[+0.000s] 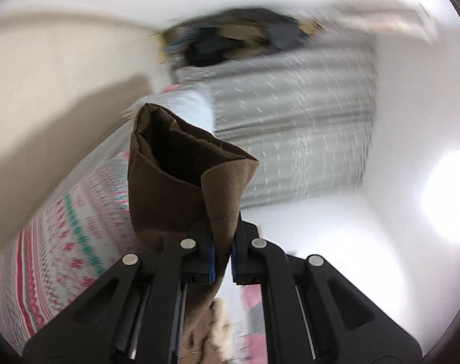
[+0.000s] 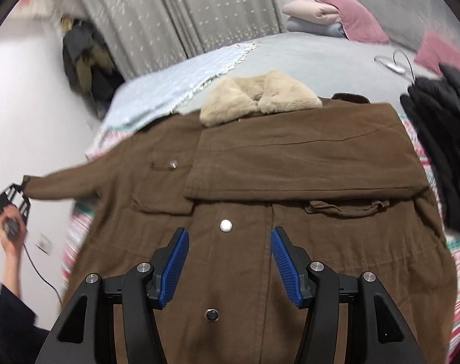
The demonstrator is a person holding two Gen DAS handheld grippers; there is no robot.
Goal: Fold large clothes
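A large brown coat (image 2: 290,157) with a beige fur collar (image 2: 260,97) lies front up on the bed, its right side folded over the chest. My right gripper (image 2: 230,261) hovers open above the coat's button strip, with nothing between its blue pads. The coat's left sleeve (image 2: 63,182) is stretched out past the bed's edge. My left gripper (image 2: 13,200), held by a person's hand (image 2: 11,230), is shut on the cuff. In the left wrist view the left gripper (image 1: 222,261) pinches the brown cuff (image 1: 193,176), which stands up with its opening showing.
A black garment (image 2: 442,151) lies on the bed to the coat's right, with a wire hanger (image 2: 396,60) behind it. Pillows and folded clothes (image 2: 336,15) sit at the head of the bed. Dark clothes (image 2: 81,57) hang by the grey curtain (image 2: 184,9). A patterned bedspread (image 1: 63,242) covers the bed.
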